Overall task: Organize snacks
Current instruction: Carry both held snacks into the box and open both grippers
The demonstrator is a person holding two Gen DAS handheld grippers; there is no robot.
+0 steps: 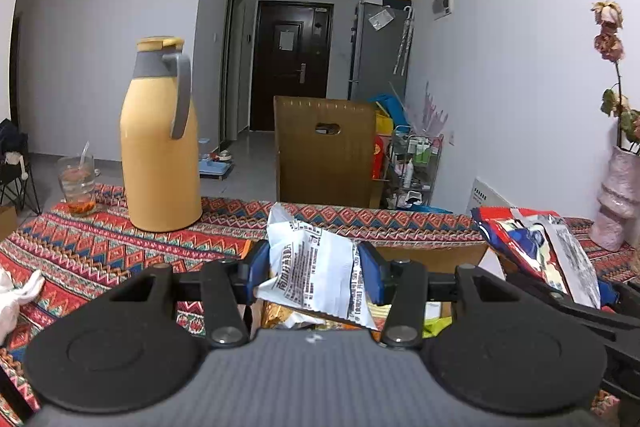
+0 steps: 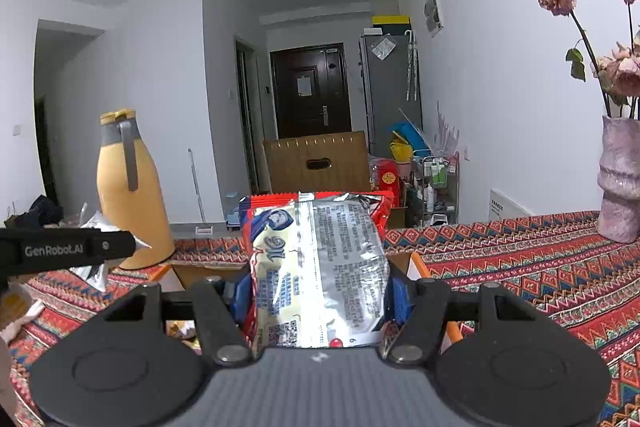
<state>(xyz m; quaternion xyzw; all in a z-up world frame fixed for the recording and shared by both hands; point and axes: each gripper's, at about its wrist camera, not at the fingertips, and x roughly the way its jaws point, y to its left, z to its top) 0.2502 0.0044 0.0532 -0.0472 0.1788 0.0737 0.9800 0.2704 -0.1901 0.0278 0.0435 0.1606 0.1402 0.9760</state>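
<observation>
Clearly mid-carry, with a packet in each hand. Left gripper [image 1: 316, 269] clenched on a crumpled white snack packet [image 1: 316, 263], blue pads pressing both its sides, held up above the open cardboard box [image 1: 432, 257] on the desk [image 1: 100, 247]. Right gripper [image 2: 318, 297] clenched on a red-and-silver snack packet [image 2: 320, 259], printed back facing the camera, likewise raised over the near part of the same box [image 2: 414, 263]. Seen from the left wrist, that red-and-silver packet [image 1: 536, 251] hanging just right of the box, beside the white one. More wrappers visible down inside the box, below the white packet, so probably sorting into it or lifting out of it; cannot tell which from this alone. Yellow thermos jug [image 1: 160, 147] standing left of the box and beyond it, a glass with a drink [image 1: 78, 187] further left still; pink vase of dried roses [image 2: 620, 183] well to the right of the box. Next move likely calling for a decision on each packet's spot, then lowering one at a time, keeping the two packets from tangling, and easing the jaws apart only once the packet rests on something. Crinkly foil likely to slip or spring back, so a steady grip until then.
</observation>
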